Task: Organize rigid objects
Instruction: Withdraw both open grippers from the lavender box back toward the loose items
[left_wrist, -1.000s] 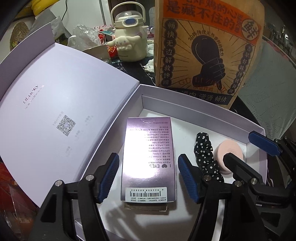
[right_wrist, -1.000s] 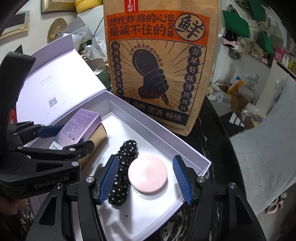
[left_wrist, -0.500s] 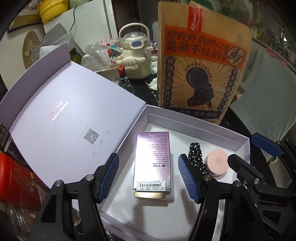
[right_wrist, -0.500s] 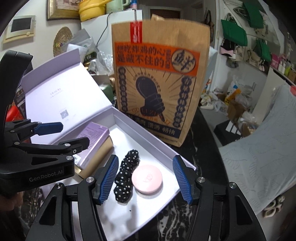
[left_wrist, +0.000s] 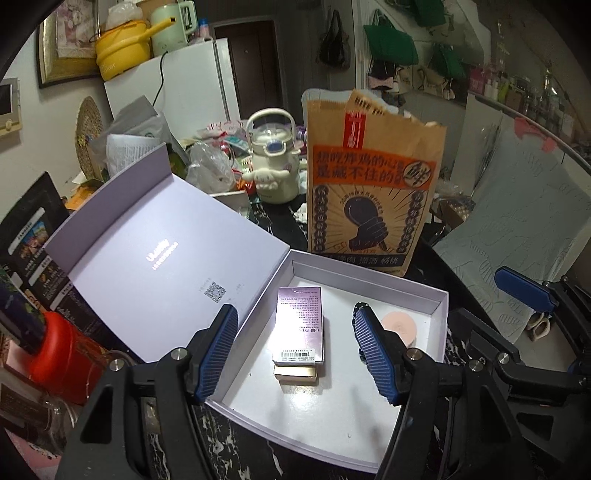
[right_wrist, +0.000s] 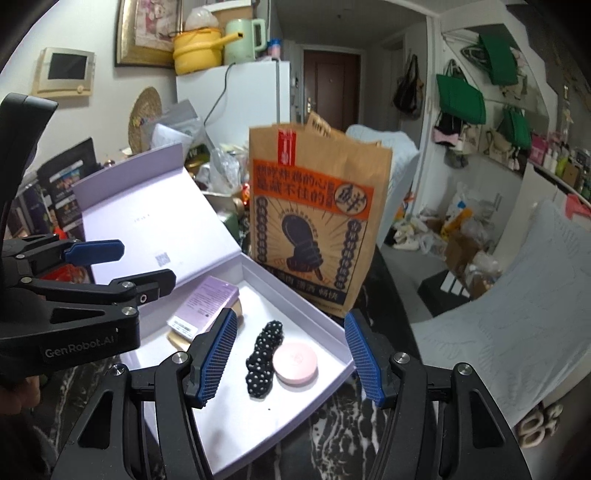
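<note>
The white box holds a purple carton, dotted scrunchie and pink puff. Both grippers' fingers are spread wide, holding nothing.

The pale lilac cardboard gift box looks matt and smooth, its white floor faintly glossy under the light. Inside it, the lilac carton has a shiny printed skin, and the gold carton beneath it glints like foil. The black white-dotted cloth scrunchie is soft and puckered; the round pink compact looks like smooth satin plastic. Behind the box stands a creased brown kraft-paper bag, matt. The black marble-patterned tabletop is polished.
</note>
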